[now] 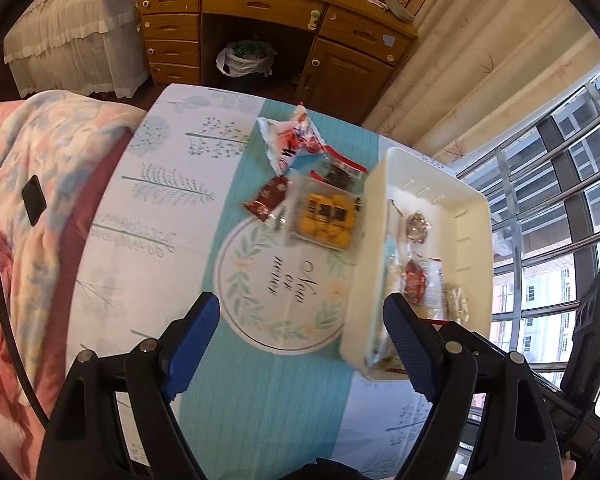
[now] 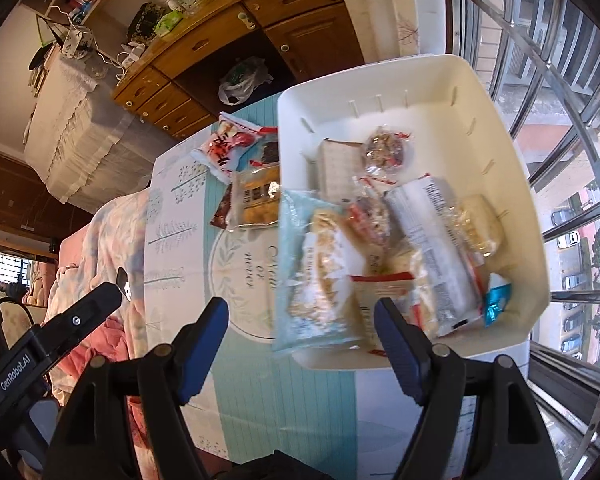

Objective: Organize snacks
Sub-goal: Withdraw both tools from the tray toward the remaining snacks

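Both tools, the left tool (image 1: 300,344) and the right tool (image 2: 300,344), hung wide open over the desk (image 1: 172,216), holding nothing. The white bin (image 2: 512,184) sat full of snack packs, and a cookie box (image 1: 326,218) lay just beside it.

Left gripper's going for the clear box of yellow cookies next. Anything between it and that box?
Nothing visible. The left gripper is open over bare tablecloth, and the cookie box lies straight ahead. A dark red packet touches its left side; the white bin sits right.
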`<move>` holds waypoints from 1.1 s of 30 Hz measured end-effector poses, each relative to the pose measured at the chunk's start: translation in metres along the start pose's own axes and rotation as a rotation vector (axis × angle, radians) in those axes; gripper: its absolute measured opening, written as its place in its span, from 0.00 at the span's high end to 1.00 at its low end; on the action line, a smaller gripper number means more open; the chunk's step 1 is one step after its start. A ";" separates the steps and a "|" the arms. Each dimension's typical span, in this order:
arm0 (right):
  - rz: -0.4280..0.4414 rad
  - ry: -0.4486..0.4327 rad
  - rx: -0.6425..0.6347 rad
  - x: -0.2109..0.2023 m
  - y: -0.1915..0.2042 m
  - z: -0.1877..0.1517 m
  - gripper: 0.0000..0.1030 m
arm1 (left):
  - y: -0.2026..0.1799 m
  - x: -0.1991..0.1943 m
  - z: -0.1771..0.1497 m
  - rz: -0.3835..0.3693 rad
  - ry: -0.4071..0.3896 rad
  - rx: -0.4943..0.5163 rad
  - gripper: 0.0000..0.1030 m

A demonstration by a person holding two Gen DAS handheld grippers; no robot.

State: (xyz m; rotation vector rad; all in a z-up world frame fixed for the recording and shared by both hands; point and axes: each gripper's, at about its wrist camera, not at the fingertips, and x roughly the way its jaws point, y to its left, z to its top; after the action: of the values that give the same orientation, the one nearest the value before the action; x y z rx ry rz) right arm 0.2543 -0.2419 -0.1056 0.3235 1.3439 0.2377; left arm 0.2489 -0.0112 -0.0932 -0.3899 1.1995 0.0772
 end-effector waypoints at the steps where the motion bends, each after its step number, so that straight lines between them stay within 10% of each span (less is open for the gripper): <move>1: -0.001 0.000 0.001 0.002 0.004 -0.001 0.26 | 0.006 -0.001 0.003 0.002 0.003 0.006 0.19; 21: -0.048 -0.018 0.154 0.063 0.089 0.006 0.26 | 0.098 0.027 0.096 -0.039 0.069 0.156 0.19; 33: -0.071 -0.051 0.323 0.102 0.096 0.022 0.26 | 0.075 0.068 0.158 -0.052 0.034 0.361 0.19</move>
State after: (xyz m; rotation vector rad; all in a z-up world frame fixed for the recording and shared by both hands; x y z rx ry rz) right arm 0.2991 -0.1182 -0.1598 0.5472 1.3398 -0.0492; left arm 0.3956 0.1012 -0.1266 -0.1056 1.2074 -0.1896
